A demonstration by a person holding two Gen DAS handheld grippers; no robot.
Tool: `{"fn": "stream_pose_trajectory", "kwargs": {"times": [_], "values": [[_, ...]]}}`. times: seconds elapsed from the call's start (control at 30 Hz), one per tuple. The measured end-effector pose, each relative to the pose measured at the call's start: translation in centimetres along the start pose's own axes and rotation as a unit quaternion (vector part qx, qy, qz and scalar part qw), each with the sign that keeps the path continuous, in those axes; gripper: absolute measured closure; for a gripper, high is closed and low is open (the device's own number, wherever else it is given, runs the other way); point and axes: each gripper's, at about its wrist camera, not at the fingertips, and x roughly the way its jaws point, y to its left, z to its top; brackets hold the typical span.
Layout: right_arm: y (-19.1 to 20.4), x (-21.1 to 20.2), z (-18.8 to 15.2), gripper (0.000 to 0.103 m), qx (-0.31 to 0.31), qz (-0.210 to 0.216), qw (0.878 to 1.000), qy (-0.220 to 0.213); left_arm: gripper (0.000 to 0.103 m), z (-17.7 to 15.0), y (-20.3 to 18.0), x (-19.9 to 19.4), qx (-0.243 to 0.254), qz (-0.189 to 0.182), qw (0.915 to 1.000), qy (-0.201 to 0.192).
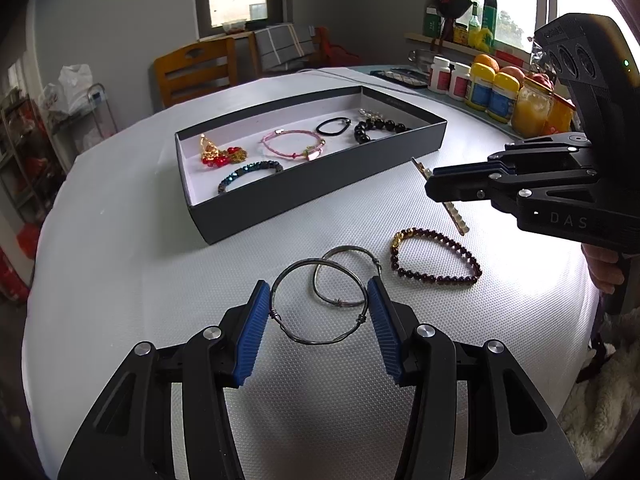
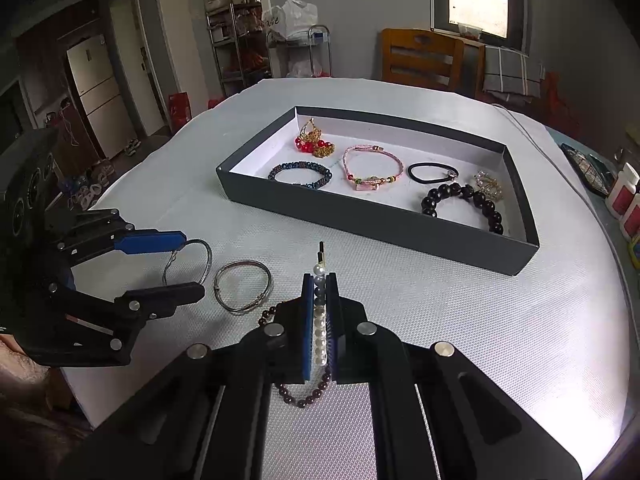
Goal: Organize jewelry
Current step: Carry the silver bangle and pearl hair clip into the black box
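Note:
My left gripper [image 1: 316, 312] is shut across a silver wire bangle [image 1: 312, 343], its blue pads pressing on the ring's two sides just above the white table mat. The right wrist view shows the same bangle [image 2: 209, 258] spanning those fingers. A second silver bangle [image 1: 340, 303] lies flat beside it, also seen as [image 2: 269, 280]. My right gripper [image 2: 319, 280] is shut on a pearl hair clip [image 2: 319, 320], which hangs lifted over a dark red beaded bracelet [image 2: 304, 402]. From the left wrist, that gripper [image 1: 430, 184] holds the clip [image 1: 456, 220] slanted, near the box's right end.
The dark grey box [image 1: 320, 188] with a white floor holds several bracelets, a hair tie and red-gold earrings. Bottles and jars [image 1: 492, 92] crowd the table's far right edge. A wooden chair [image 1: 196, 68] stands behind the table. A person's hand [image 1: 606, 268] grips the right handle.

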Motion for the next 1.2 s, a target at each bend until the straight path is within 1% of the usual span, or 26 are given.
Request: {"fn": "stream_pose_trajectory", "kwargs": {"times": [0.2,0.4,0.6,0.73,0.83,0.97,1.03,1.2], "values": [[-1.6,-1.1,1.9,0.097,0.008,-0.016,1.000,-0.020,0.050,1.4,0.0,-0.6,0.009,0.006,0.9999,-0.012],[-3.5,-1.6,4.6,0.097,0.016,-0.028,0.999,-0.039,0.050,4.4,0.5,-1.0,0.019,0.014,0.9992,-0.033],[-6.1,0.0,8.0,0.097,0.045,-0.031,0.998,-0.042,0.050,8.3,1.5,0.8,0.020,0.030,0.9985,-0.041],[-7.2,1.5,9.3,0.097,0.061,-0.032,0.997,-0.036,0.050,10.3,2.0,2.4,0.015,0.039,0.9984,-0.038],[-7.8,2.7,9.8,0.097,0.074,-0.029,0.996,-0.029,0.050,11.4,2.0,3.7,0.013,0.043,0.9984,-0.033],[-8.3,4.8,9.6,0.097,0.095,-0.013,0.995,-0.016,0.050,12.1,1.9,6.0,0.012,0.035,0.9992,-0.016],[-8.6,5.9,9.1,0.097,0.105,-0.006,0.994,-0.007,0.050,12.2,2.1,7.2,0.001,0.025,0.9997,-0.005],[-9.5,7.6,8.3,0.097,0.126,0.008,0.992,0.013,0.050,11.9,2.7,9.2,-0.024,0.001,0.9997,0.010]]}}
